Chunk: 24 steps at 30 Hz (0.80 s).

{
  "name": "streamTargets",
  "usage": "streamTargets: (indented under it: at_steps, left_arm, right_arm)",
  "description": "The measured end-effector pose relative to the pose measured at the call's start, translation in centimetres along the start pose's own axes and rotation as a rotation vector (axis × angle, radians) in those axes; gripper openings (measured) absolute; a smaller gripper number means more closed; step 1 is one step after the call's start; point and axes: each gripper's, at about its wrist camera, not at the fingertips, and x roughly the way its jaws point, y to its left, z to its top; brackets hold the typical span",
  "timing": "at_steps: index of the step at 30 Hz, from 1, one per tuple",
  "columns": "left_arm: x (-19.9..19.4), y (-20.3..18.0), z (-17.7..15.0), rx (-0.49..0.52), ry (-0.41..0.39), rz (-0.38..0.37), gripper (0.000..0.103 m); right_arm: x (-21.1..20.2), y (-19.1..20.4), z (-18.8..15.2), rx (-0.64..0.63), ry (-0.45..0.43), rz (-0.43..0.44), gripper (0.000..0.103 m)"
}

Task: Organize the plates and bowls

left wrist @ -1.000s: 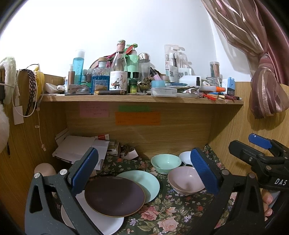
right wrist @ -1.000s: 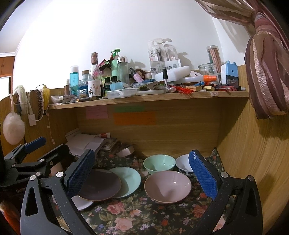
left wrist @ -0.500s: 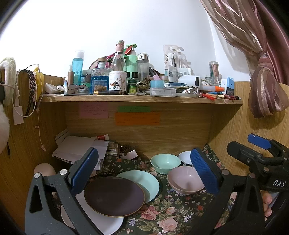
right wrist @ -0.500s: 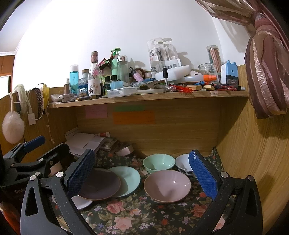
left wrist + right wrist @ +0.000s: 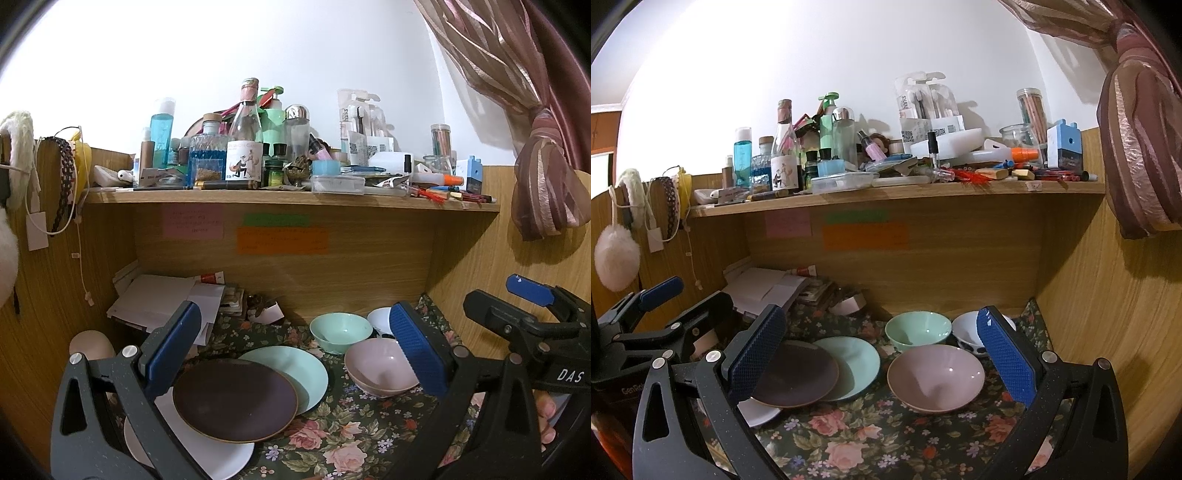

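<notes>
left wrist view: left tongs [image 5: 295,347] spread wide, empty, above floral surface [image 5: 332,435]. brown plate [image 5: 235,400] overlaps mint plate [image 5: 295,369] and white plate [image 5: 207,450]; pink bowl [image 5: 380,367], mint bowl [image 5: 340,330] behind. paper pile [image 5: 162,302] crowds back left.
right wrist view: right tongs [image 5: 882,354] spread wide, empty; pink bowl [image 5: 936,376] between them; white bowl [image 5: 967,328] partly hidden by right finger.

The white letters "DAS" stand on the black body of the right gripper [image 5: 528,295], seen at the right edge of the left wrist view. "GenRo", cut off, stands on the left gripper [image 5: 661,290]. Writing on the sticky notes below the wooden shelf [image 5: 288,201] is too small to read.
</notes>
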Motion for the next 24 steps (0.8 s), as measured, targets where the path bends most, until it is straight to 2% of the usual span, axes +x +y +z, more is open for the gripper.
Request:
streamTargets:
  at_steps: [8,14,24]
  left_arm:
    - [1.0,1.0,-0.7,-0.014,0.024,0.012,0.103]
    - [2.4,2.4,-1.7,-0.035,0.071,0.035,0.103]
    - [6.3,6.2,-4.7,-0.063,0.200,0.109,0.103]
  right_arm:
    - [1.5,0.2,-0.3,-0.002,0.034,0.000,0.103]
    - [3.6,0.4,-1.1,-0.002,0.078,0.022,0.103]
    - [8.9,1.0,-3.8,-0.008,0.188,0.076,0.103]
